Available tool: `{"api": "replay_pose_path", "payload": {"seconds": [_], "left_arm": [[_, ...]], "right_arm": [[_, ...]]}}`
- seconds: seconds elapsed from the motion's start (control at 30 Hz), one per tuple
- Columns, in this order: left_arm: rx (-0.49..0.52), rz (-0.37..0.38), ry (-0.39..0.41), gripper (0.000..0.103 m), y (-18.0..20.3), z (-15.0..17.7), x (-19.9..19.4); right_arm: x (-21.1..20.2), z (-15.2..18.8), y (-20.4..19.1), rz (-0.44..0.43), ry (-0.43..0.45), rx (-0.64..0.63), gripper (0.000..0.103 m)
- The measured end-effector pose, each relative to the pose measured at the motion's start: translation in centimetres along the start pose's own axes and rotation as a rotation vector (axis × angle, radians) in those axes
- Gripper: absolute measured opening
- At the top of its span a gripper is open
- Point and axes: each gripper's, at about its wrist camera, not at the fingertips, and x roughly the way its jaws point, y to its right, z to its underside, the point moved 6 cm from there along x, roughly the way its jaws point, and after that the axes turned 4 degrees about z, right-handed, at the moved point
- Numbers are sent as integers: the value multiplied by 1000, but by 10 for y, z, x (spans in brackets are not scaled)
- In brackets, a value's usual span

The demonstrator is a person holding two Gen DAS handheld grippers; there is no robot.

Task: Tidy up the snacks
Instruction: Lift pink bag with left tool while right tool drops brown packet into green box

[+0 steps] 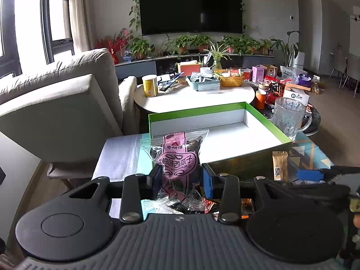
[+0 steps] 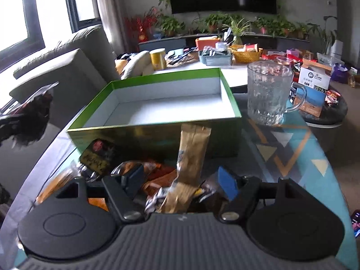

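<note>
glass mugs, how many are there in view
1: the glass mug stands on the table just right of the green box, apart from it. More could be hidden in the clutter on the far tables.

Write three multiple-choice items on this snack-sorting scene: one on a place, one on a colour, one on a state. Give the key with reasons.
1. Where does the glass mug stand?
A. inside the box
B. on the table, right of the box
C. on the sofa

2. What colour is the open box on its rim?
A. green
B. red
C. black

3. What is the left claw doing?
A. hanging open, with nothing in it
B. gripping the mug
C. gripping a pink-labelled snack packet

Key: B, the mug sits outside the box's right wall; A, its rim is bright green; C, the packet is pinched between the pads.
</note>
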Motion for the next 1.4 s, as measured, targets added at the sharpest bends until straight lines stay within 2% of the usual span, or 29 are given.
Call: {"api": "replay_pose_path", "payload": {"seconds": [0.07, 0.1, 0.17, 0.27, 0.43, 0.63, 0.73, 0.83, 0.97, 1.1, 1.23, 1.4], "left_arm": [[-5, 0, -8, 35, -1, 2, 2], [-6, 1, -10, 35, 0, 3, 2], [-4, -1, -13, 35, -1, 5, 2], [-5, -3, -9, 35, -2, 5, -2], [-12, -7, 3, 35, -2, 2, -8], [19, 3, 44, 35, 8, -12, -15], [36, 1, 64, 35, 12, -23, -14], [45, -1, 72, 35, 13, -34, -8], [61, -16, 74, 35, 11, -46, 8], [54, -15, 65, 35, 6, -53, 30], [26, 0, 42, 35, -2, -53, 55], [4, 12, 18, 35, -10, -51, 83]], "right_arm": [[8, -3, 1, -3, -1, 12, 59], [11, -3, 1, -4, -16, 16, 52], [18, 0, 4, -5, -75, 40, 26], [8, -1, 6, -29, -59, 57, 25], [-37, -18, 1, -75, 49, 56, 24], [-88, -67, -12, -117, 225, 21, 23], [-97, -94, -14, -108, 292, 2, 23], [-95, -115, -15, -117, 322, 2, 23], [-76, -127, -14, -96, 329, -7, 23], [-52, -132, -13, -118, 287, 35, 23], [-33, -133, -12, -166, 287, 90, 23], [-6, -128, -13, -153, 232, 103, 23]]}}
